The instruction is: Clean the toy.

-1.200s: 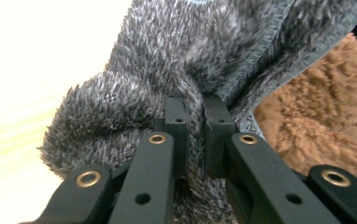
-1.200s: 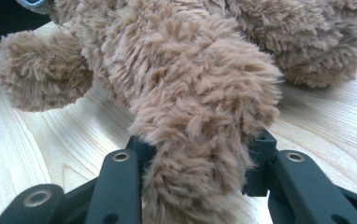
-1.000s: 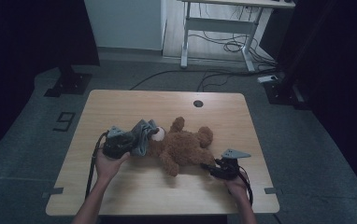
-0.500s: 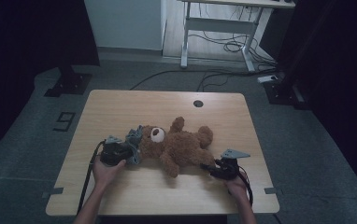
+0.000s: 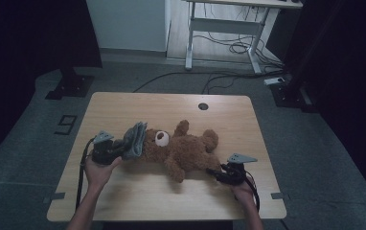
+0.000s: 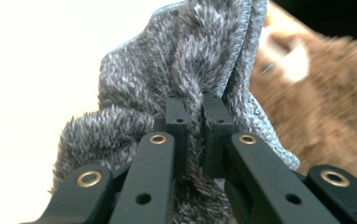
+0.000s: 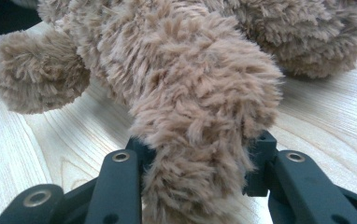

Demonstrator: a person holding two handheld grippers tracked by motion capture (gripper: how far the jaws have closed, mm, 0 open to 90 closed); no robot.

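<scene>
Item 1: teddy bear [image 5: 183,151], brown plush, lying on its back across the middle of the wooden table [image 5: 171,103]. Head toward 9 o'clock, legs toward 3 o'clock; one arm points up toward 12 o'clock, one leg reaches toward 5 o'clock. In the left claw's view its pale muzzle shows blurred behind the cloth [image 6: 284,60].

Item 2: grey fleece garment [image 5: 134,140], fuzzy inside and knit outside, bunched against the top of the bear's head at the 9 o'clock end. Its opening faces the head; whether it sits over the crown or only touches it I cannot tell.

Item 3: left claw [image 5: 119,148], held in the person's left hand [image 5: 97,170] at the table's 8 o'clock area. Its two jaws stand close together, clamped on a fold of the fleece [image 6: 190,79], with the pile squeezed between the pads [image 6: 175,119].

Item 4: right claw [image 5: 214,171], held in the right hand [image 5: 241,187] near 4 o'clock on the table. Its jaws are clamped on either side of a furry bear leg [image 7: 200,126], which fills the gap between them and rests low over the tabletop [image 7: 50,140].

Item 5: black cable [image 5: 80,177], trailing from the left claw toward the table's 6 o'clock edge.
</scene>
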